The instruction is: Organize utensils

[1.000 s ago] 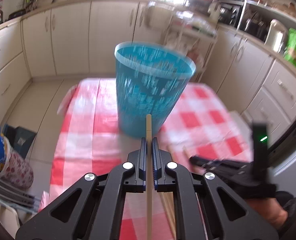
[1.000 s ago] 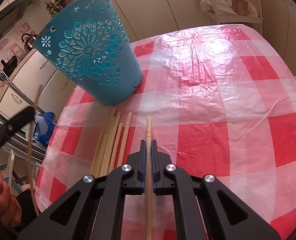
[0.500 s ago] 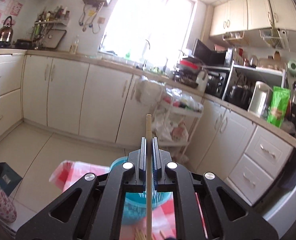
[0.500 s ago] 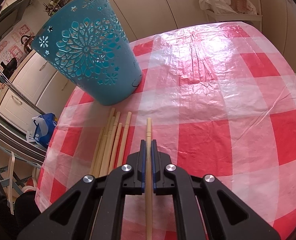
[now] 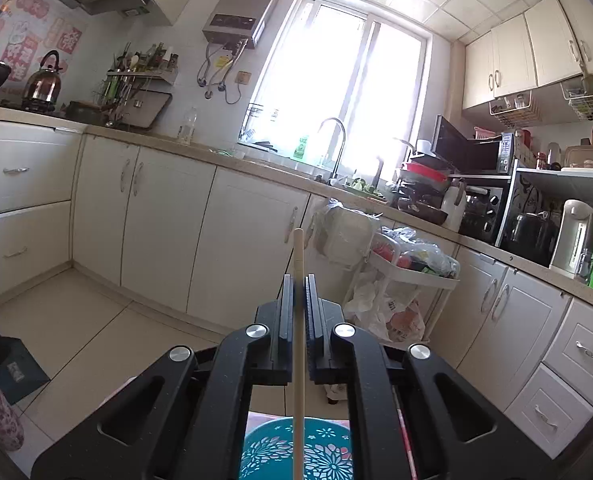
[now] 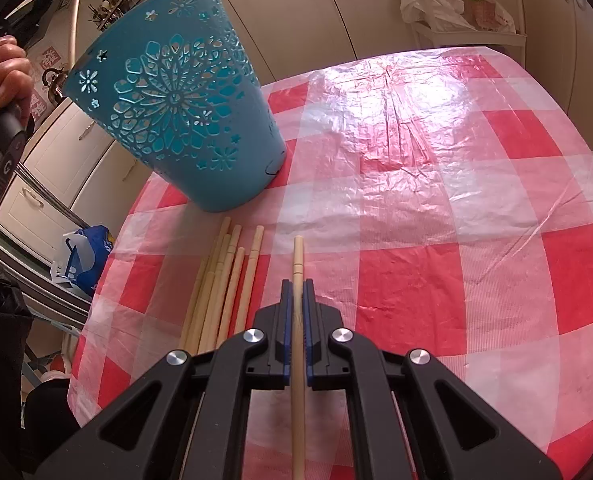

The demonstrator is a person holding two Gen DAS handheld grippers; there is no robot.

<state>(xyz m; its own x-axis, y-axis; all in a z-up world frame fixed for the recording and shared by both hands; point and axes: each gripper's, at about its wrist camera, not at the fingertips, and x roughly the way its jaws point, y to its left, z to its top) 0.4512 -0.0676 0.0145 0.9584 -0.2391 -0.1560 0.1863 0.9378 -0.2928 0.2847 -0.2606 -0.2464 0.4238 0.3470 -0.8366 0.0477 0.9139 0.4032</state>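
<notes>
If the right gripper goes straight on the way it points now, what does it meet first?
Probably the bare tablecloth: the right gripper, shut on a chopstick, points past the bin, which stands left of that line. Depth is unclear.

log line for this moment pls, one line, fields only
left gripper: shut on chopstick, above blue basket | right gripper: shut on second chopstick, low over table | loose chopsticks: beside basket

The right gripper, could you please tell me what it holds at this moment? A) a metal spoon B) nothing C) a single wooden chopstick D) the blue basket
C: in the right wrist view the right gripper is shut on a single wooden chopstick, while the loose chopsticks lie on the checked tablecloth near the blue basket.
</notes>
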